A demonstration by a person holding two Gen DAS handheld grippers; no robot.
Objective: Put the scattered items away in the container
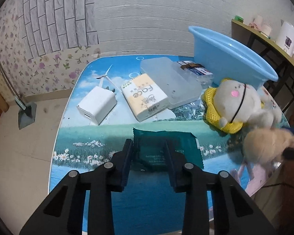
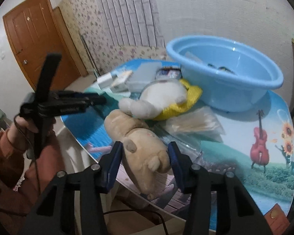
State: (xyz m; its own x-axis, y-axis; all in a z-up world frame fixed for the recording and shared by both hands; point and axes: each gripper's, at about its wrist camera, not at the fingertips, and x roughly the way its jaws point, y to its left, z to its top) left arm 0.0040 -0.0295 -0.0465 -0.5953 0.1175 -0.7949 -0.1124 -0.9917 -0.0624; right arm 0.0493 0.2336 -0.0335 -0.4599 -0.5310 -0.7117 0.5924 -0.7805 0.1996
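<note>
My left gripper [image 1: 149, 148] is open with its jaws on either side of a dark green foil sachet [image 1: 164, 150] lying on the picture-printed table [image 1: 100, 131]. My right gripper [image 2: 146, 152] is shut on a tan plush toy [image 2: 141, 145], which also shows in the left wrist view [image 1: 264, 146]. A blue basin [image 2: 225, 74] stands at the back right, with small dark items inside. A white plush with a yellow collar [image 2: 162, 96] lies in front of it. A white charger [image 1: 97, 104], a "Face" tissue pack [image 1: 145, 98] and a frosted plastic case [image 1: 170, 80] lie mid-table.
A clear bag of thin sticks [image 2: 196, 125] lies right of the plush toys. A small printed box [image 1: 196, 69] sits behind the case. A side table with a white kettle [image 1: 288, 37] stands at right. A dustpan [image 1: 26, 113] and a brown door [image 2: 39, 37] are at left.
</note>
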